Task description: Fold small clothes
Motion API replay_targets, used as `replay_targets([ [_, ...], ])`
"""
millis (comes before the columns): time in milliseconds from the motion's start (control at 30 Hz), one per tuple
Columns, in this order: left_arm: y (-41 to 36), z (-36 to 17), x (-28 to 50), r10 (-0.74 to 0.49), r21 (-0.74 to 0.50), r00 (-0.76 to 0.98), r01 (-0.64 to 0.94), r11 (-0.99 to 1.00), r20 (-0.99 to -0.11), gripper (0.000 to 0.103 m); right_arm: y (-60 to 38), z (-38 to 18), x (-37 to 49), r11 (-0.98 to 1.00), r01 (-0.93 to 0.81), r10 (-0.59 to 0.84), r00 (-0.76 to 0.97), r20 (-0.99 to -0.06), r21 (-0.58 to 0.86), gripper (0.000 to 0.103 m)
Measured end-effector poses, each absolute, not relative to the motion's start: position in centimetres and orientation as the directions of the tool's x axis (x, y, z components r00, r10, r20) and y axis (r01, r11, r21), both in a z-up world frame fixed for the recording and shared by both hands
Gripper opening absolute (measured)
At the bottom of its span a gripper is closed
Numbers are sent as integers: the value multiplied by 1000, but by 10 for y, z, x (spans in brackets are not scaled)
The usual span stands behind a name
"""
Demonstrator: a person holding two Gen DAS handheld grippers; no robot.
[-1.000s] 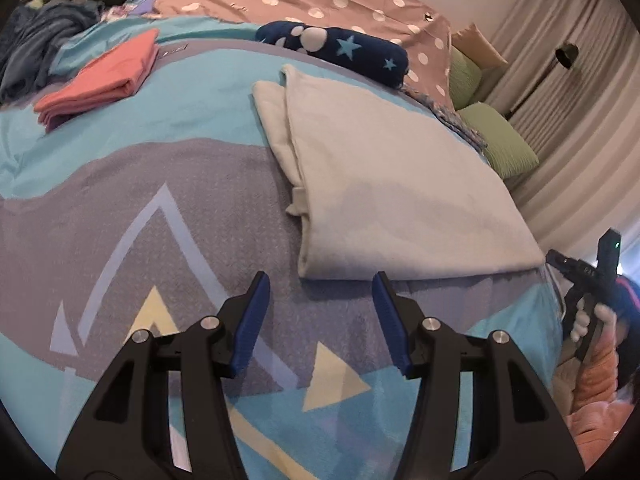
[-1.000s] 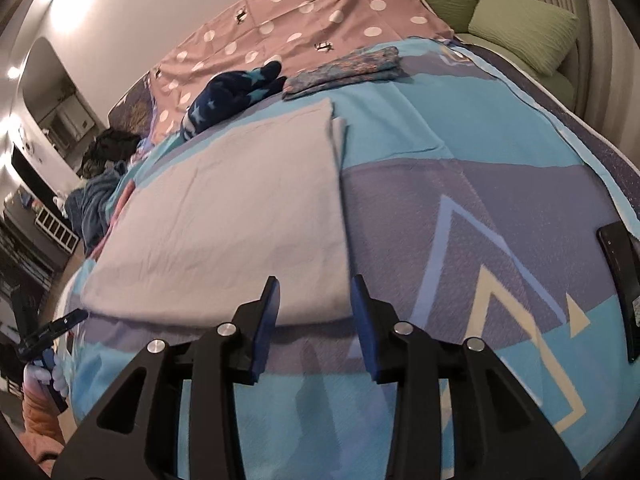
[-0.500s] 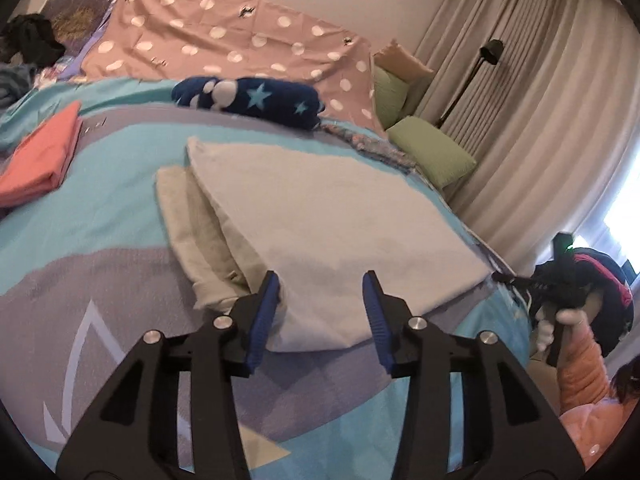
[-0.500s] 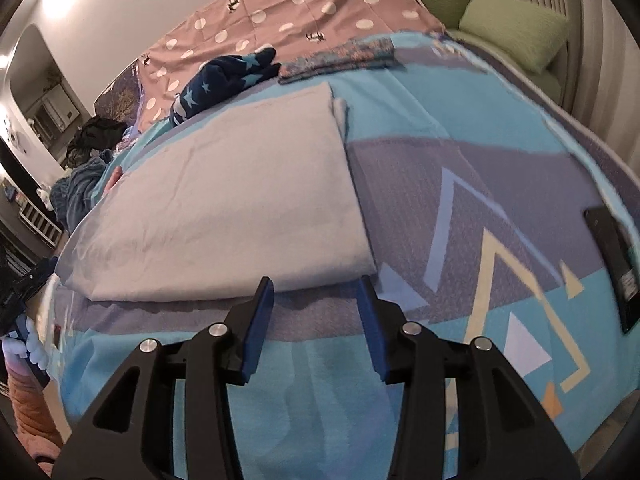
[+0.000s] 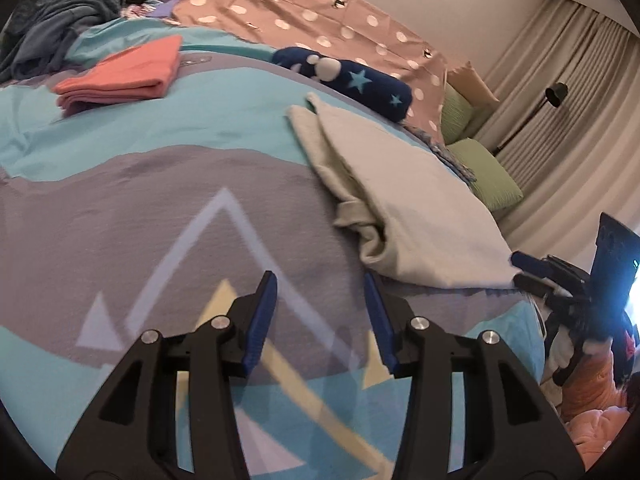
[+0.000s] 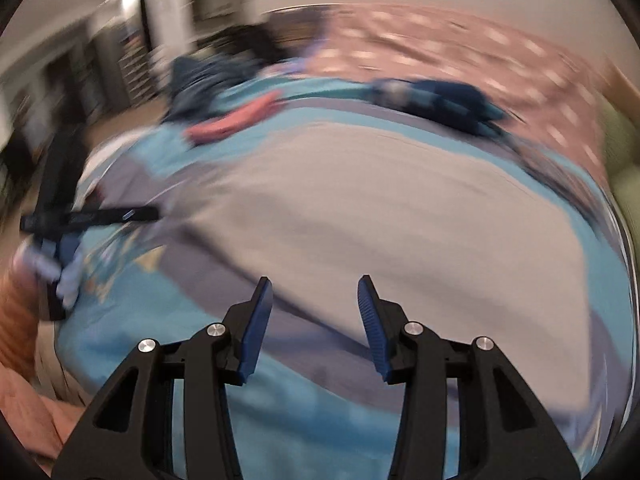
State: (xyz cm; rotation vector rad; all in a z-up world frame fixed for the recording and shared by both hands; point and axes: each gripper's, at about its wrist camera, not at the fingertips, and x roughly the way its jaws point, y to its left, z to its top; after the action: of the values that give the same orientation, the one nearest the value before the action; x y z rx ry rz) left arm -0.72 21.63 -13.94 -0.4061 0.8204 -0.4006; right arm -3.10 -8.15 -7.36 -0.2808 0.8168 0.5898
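Observation:
A pale cream garment lies folded on the bedspread, its left edge bunched near the front. My left gripper hovers open over the grey patch in front and to the left of it, holding nothing. In the left wrist view my right gripper reaches in at the garment's near right corner. The right wrist view is blurred: my right gripper stands open over the garment's near edge, with nothing between its fingers. My left gripper shows there as a dark streak at the left.
A folded coral garment lies at the back left, with a dark clothes heap behind it. A navy star-print roll sits before the pink dotted cover. Green pillows, a floor lamp and curtains stand at the right.
The right gripper has swung fast leftward and rolled, now facing the garment's near edge. The left gripper has pulled back from the garment's corner, which now lies bunched.

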Motion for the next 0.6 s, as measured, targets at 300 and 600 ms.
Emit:
replay_targets([
  [300, 232, -140, -14, -479, -495, 637, 172, 852, -604, 48, 28, -110, -38, 592, -680, 222, 654, -723, -433, 45],
  [600, 249, -146, -9, -501, -550, 644, 146, 822, -578, 50, 72, -148, -28, 415, -498, 95, 856, -508, -762, 46],
])
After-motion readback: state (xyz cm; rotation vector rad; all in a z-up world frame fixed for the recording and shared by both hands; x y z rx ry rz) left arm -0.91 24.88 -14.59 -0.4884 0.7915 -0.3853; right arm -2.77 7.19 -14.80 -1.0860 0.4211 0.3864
